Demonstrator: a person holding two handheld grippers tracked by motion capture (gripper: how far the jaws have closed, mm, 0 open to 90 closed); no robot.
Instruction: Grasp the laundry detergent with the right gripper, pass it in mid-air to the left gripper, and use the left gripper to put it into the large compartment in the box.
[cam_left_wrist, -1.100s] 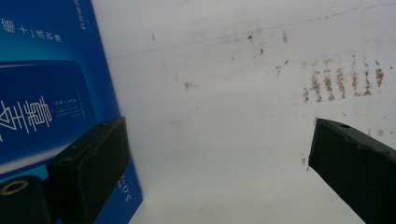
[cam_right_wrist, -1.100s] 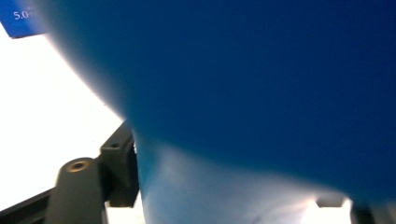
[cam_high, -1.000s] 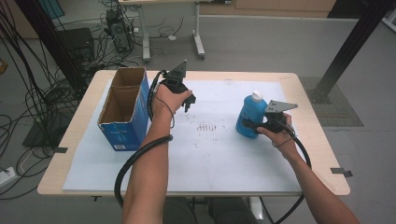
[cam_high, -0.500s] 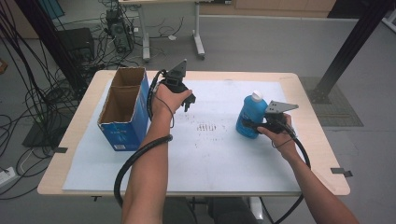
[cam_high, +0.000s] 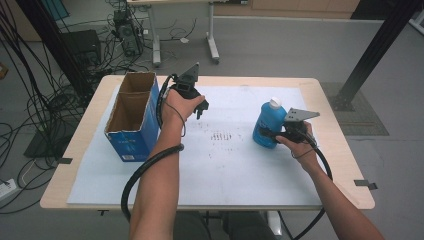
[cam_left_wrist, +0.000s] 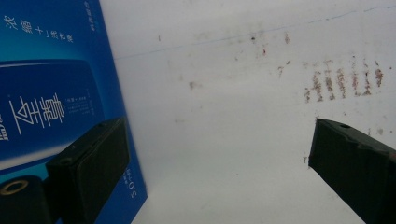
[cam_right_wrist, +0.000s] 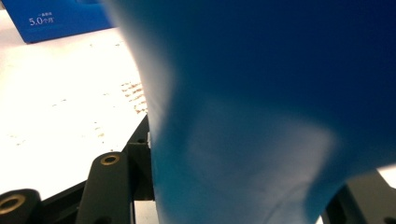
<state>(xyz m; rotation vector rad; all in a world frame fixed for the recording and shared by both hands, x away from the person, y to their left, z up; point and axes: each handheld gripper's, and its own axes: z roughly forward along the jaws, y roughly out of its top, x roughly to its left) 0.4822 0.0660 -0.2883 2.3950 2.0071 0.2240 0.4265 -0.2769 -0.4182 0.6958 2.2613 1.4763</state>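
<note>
Right gripper (cam_high: 272, 135) grips blue bottle (cam_high: 267, 125) (forearm angled inward).

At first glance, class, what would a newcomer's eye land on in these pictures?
Probably the bright blue plastic bottle with a white cap at the table's right, with the right tool closed around it. Next, the open blue cardboard box at the left, beside the open left tool.

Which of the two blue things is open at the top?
The blue box at the table's left: its flaps are up and the inside shows. The blue bottle, in the right claw, has a white cap.
</note>
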